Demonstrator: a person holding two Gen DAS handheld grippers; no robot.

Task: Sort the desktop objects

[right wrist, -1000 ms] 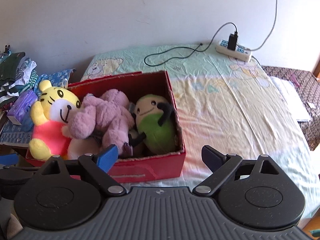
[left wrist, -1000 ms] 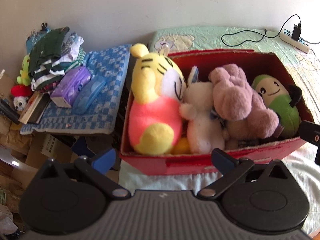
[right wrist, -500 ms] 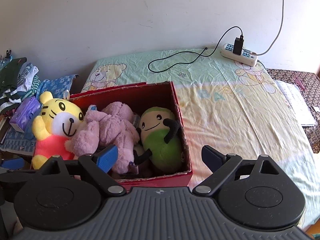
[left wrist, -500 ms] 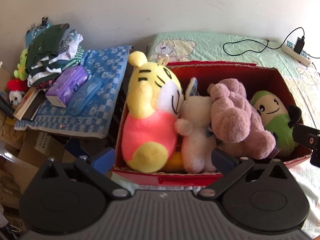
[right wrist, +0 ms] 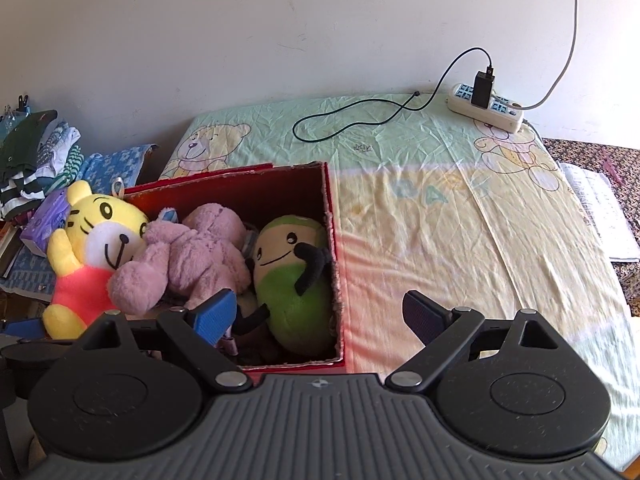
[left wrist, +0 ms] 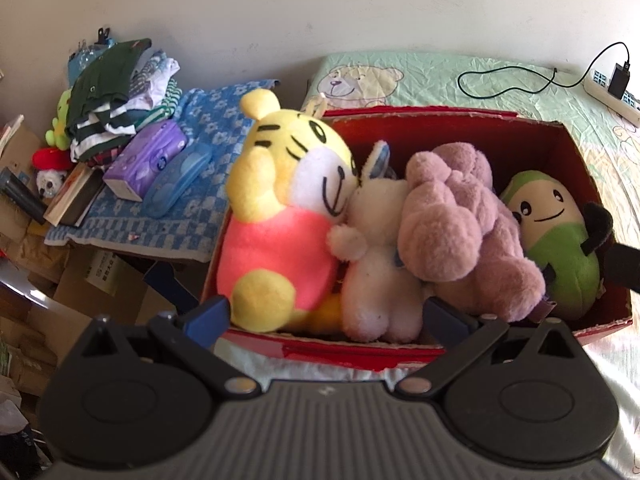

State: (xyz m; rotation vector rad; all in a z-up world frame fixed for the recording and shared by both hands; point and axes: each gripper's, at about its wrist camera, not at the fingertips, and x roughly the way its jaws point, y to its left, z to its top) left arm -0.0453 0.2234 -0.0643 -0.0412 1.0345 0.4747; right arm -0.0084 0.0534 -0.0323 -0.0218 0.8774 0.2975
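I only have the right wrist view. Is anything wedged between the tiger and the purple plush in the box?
Observer: Yes, a white plush sits between the tiger and the purple plush, touching both.
Operator: And the left gripper?
Observer: The left gripper is open and empty, at the near wall of the box, facing the tiger and white plush.
Operator: Anything on the blue cloth beside the purple pack?
Observer: A blue case lies right next to it.

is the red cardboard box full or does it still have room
Full: the red cardboard box is packed side to side with four plush toys, the yellow tiger plush rising above its rim.
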